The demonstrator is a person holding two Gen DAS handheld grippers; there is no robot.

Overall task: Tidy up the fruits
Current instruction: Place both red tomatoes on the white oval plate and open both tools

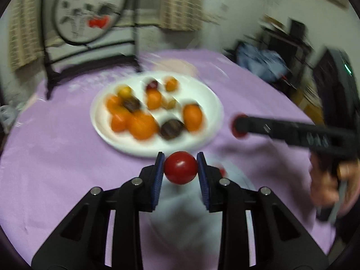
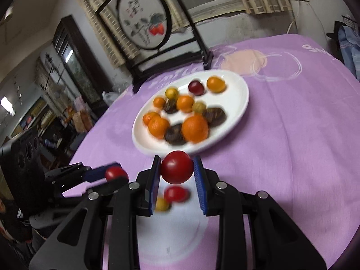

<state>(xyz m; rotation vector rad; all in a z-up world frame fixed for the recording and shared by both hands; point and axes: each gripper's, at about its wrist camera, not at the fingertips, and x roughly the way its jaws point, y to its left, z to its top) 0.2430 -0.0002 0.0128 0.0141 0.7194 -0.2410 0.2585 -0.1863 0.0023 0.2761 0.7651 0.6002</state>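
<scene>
My left gripper [image 1: 180, 167] is shut on a red cherry tomato [image 1: 180, 167], held above a second white plate [image 1: 186, 213] near me. My right gripper [image 2: 177, 167] is shut on another red tomato [image 2: 177, 167] above the same near plate [image 2: 175, 231], where a red tomato [image 2: 176, 194] and a small yellow fruit [image 2: 162, 204] lie. The far white plate [image 1: 209, 96] holds oranges, dark fruits and small yellow ones; it also shows in the right wrist view [image 2: 238, 94]. Each gripper shows in the other's view: the right [image 1: 240, 126], the left [image 2: 115, 173].
A purple tablecloth [image 1: 56, 157] covers the round table. A black-framed round painting stand [image 1: 90, 11] stands at the table's far edge behind the plate. A chair with blue cloth [image 1: 261, 63] is beyond the table on the right.
</scene>
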